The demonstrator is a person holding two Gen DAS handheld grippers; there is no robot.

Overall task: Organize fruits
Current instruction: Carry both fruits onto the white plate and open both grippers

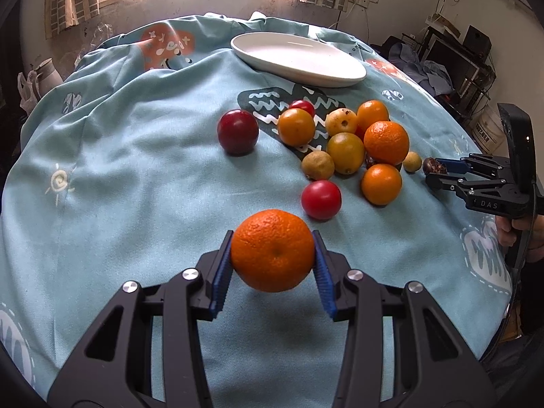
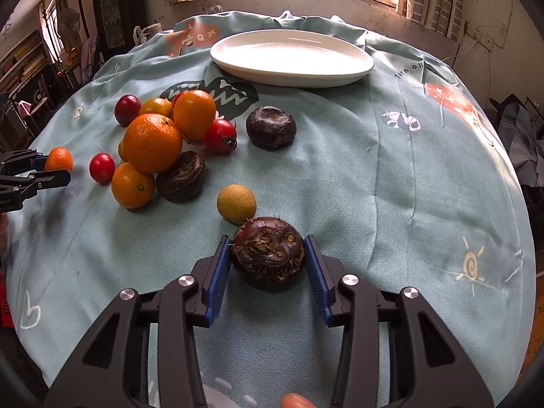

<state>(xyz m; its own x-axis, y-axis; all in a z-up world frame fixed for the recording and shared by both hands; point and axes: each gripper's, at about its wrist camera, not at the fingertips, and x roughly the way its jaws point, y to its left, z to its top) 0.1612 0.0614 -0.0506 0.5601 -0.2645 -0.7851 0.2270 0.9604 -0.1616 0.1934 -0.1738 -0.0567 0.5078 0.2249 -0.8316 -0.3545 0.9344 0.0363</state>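
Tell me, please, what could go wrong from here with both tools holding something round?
The orange is pinched only at its sides by the left tool, so it might slip out and roll. The rough dark bulb in the right tool could do the same. The plate lies beyond the loose fruit pile, so a low carry might knock fruit rolling.

Mixed fruits [image 1: 343, 142] (clustered) near white plate [image 1: 299, 59]

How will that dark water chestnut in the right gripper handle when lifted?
The water chestnut looks hard, so probably rigid under the right gripper pads. Its flattened round shape may roll if dropped. The fibrous skin likely aids grip.
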